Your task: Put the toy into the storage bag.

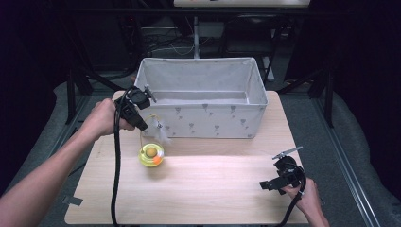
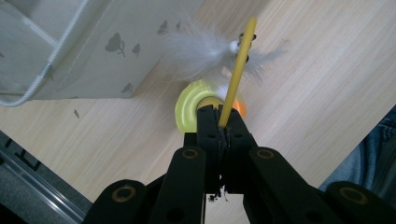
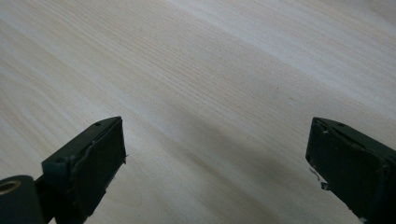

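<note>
By the box front: left tongs (image 2: 219, 122) clamped on yellow wand (image 2: 237, 74); right tongs (image 3: 215, 163) spread wide, empty

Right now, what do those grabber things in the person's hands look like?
Both are black. The left gripper has chunky black fingers with round brass-coloured rivets, and a thick black cable hanging down from it. The right gripper has flat, squarish fingers, a black cable too, and a small grey plate on top. The person's forearms are bare, with no sleeves.
</note>
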The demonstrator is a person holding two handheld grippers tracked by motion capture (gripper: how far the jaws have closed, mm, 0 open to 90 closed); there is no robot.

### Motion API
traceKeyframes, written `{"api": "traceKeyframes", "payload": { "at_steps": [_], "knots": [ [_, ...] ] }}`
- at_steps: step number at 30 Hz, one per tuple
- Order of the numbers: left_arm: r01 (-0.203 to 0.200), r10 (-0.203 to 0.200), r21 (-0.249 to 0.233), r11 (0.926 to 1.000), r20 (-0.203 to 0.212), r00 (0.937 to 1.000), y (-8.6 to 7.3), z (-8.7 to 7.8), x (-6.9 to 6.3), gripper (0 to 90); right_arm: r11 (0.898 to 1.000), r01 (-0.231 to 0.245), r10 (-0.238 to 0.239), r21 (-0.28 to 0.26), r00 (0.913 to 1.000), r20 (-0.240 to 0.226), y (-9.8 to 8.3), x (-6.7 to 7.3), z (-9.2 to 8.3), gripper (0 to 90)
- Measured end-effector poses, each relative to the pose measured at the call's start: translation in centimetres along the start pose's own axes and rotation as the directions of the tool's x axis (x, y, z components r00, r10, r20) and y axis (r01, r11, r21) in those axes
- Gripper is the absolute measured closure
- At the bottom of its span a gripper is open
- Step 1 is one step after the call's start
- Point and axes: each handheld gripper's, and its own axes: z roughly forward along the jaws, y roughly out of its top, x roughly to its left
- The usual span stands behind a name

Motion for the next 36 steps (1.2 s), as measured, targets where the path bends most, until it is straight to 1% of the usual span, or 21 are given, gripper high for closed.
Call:
{"api": "traceKeyframes", "payload": {
  "at_steps": [5,6,7,8,10,13,14,16,19,20,21,23,24,25,26,31,34,36],
  "knots": [
    [-0.008,0.008,-0.014,0.9999,0.001,1.0000,0.1,-0.8,0.0,88.6,1.000,0.000,0.000,-0.001,1.0000,0.000,0.0,0.0,0.0,4.3],
    [-0.009,0.009,-0.010,0.9999,0.001,1.0000,0.2,-1.0,0.0,88.6,1.000,-0.008,0.008,-0.008,0.9999,-0.012,0.0,0.0,0.0,4.3],
    [-0.013,0.013,-0.007,0.9999,-0.003,0.9999,0.2,-1.1,0.0,88.6,1.000,-0.006,0.006,-0.004,0.9999,-0.011,0.0,0.0,0.0,4.3],
    [-0.015,0.015,-0.008,0.9999,-0.002,0.9999,0.3,-1.1,0.0,88.6,1.000,0.003,-0.003,0.004,1.0000,0.001,0.0,0.0,0.0,4.3],
    [-0.022,0.022,-0.005,0.9997,-0.006,0.9997,0.3,-1.3,0.0,88.6,1.000,0.001,-0.001,0.000,1.0000,0.001,0.0,0.0,0.0,4.3],
    [-0.026,0.026,-0.004,0.9996,-0.011,0.9996,0.4,-1.5,0.0,88.6,1.000,-0.006,0.005,-0.008,0.9999,-0.012,0.0,0.0,0.0,4.3],
    [-0.028,0.028,0.005,0.9996,-0.010,0.9996,0.4,-1.6,0.1,88.6,1.000,0.003,-0.003,0.002,1.0000,0.002,0.0,-0.1,0.0,4.3],
    [-0.022,0.022,0.000,0.9997,-0.013,0.9997,0.3,-1.7,0.2,88.6,1.000,0.002,-0.002,0.002,1.0000,0.001,0.0,-0.1,0.0,4.3],
    [-0.029,0.029,0.007,0.9996,-0.013,0.9995,0.4,-2.1,0.3,88.6,1.000,0.003,-0.003,0.003,1.0000,0.002,0.0,0.0,0.0,4.3],
    [-0.030,0.030,0.002,0.9995,-0.018,0.9994,0.4,-2.2,0.2,88.6,1.000,0.004,-0.004,0.004,1.0000,0.003,0.0,0.0,0.0,4.3],
    [-0.033,0.033,0.013,0.9994,-0.016,0.9993,0.5,-2.4,0.2,88.6,1.000,0.000,0.000,0.000,1.0000,0.007,0.0,0.1,0.0,4.3],
    [-0.037,0.037,0.013,0.9992,-0.023,0.9990,0.6,-2.8,0.2,88.6,1.000,0.003,-0.003,0.002,1.0000,0.004,0.0,0.1,0.0,4.3],
    [-0.041,0.041,0.017,0.9990,-0.026,0.9988,0.7,-3.0,0.2,88.6,1.000,-0.006,0.006,-0.008,1.0000,-0.001,0.0,0.2,0.1,4.3],
    [-0.043,0.043,0.018,0.9989,-0.029,0.9987,0.8,-3.3,0.1,88.6,1.000,-0.002,0.002,-0.003,1.0000,0.006,0.0,0.1,0.0,4.4],
    [-0.039,0.040,0.020,0.9990,-0.028,0.9988,0.9,-3.5,0.1,88.6,1.000,0.003,-0.003,0.002,1.0000,0.003,0.0,0.1,0.0,4.3],
    [-0.052,0.053,0.031,0.9982,-0.047,0.9975,1.3,-4.7,0.0,88.6,1.000,0.005,-0.005,0.004,1.0000,-0.001,0.0,0.0,0.0,4.4],
    [-0.055,0.057,0.035,0.9978,-0.054,0.9969,1.5,-5.1,-0.1,88.6,1.000,0.007,-0.007,-0.001,1.0000,-0.001,0.0,0.0,0.0,4.4],
    [-0.055,0.057,0.029,0.9980,-0.057,0.9967,1.6,-5.5,-0.1,88.6,1.000,0.005,-0.005,-0.001,1.0000,-0.001,0.0,0.0,-0.1,4.4]
  ]
}}
